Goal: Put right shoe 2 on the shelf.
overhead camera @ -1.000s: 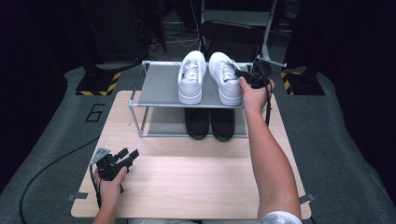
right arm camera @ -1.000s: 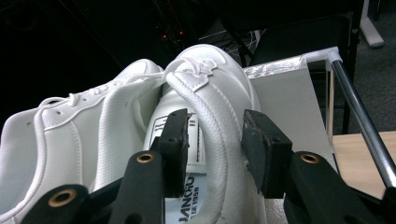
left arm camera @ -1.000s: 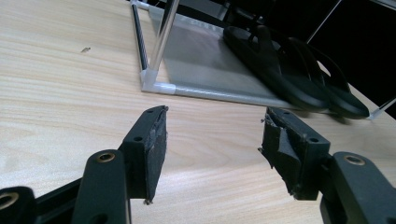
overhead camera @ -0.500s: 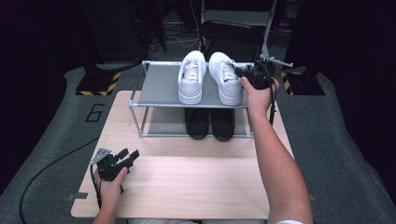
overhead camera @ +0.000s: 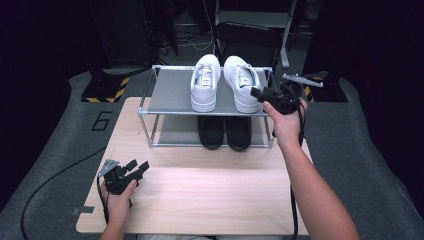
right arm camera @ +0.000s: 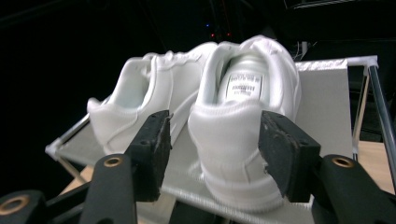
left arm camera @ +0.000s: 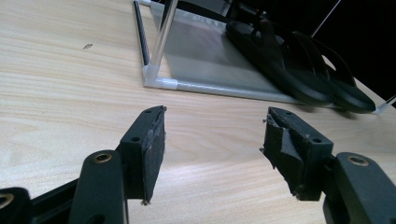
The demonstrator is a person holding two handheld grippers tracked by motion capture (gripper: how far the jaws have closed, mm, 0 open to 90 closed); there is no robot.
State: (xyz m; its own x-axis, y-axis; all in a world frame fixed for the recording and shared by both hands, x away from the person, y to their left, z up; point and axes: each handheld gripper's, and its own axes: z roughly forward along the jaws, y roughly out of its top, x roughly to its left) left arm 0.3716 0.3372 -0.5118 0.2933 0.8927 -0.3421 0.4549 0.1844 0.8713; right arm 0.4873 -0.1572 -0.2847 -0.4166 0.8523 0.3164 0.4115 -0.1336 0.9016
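Two white sneakers stand side by side on the top shelf of a metal shoe rack [overhead camera: 170,90], the left one [overhead camera: 205,82] and the right one [overhead camera: 240,82]. My right gripper [overhead camera: 257,93] hovers just right of the right sneaker's heel. Its jaws have just been opening and are wide apart. In the right gripper view that heel [right arm camera: 243,93] shows through the gap of my right gripper [right arm camera: 215,116], and the pads do not press on it. The other sneaker [right arm camera: 140,93] sits beside it. My left gripper [overhead camera: 140,167] rests open and empty at the table's front left.
A pair of black shoes [overhead camera: 225,132] sits on the rack's lower shelf, also seen as black shoes [left arm camera: 289,60] past my left gripper [left arm camera: 217,112]. The rack's corner post [left arm camera: 161,83] stands ahead of it. Light wooden tabletop [overhead camera: 210,195] stretches in front of the rack.
My right gripper has let go of the right white sneaker's heel, opened its jaws and drawn back to the right. The sneaker stays on the top shelf. The left gripper has not moved.
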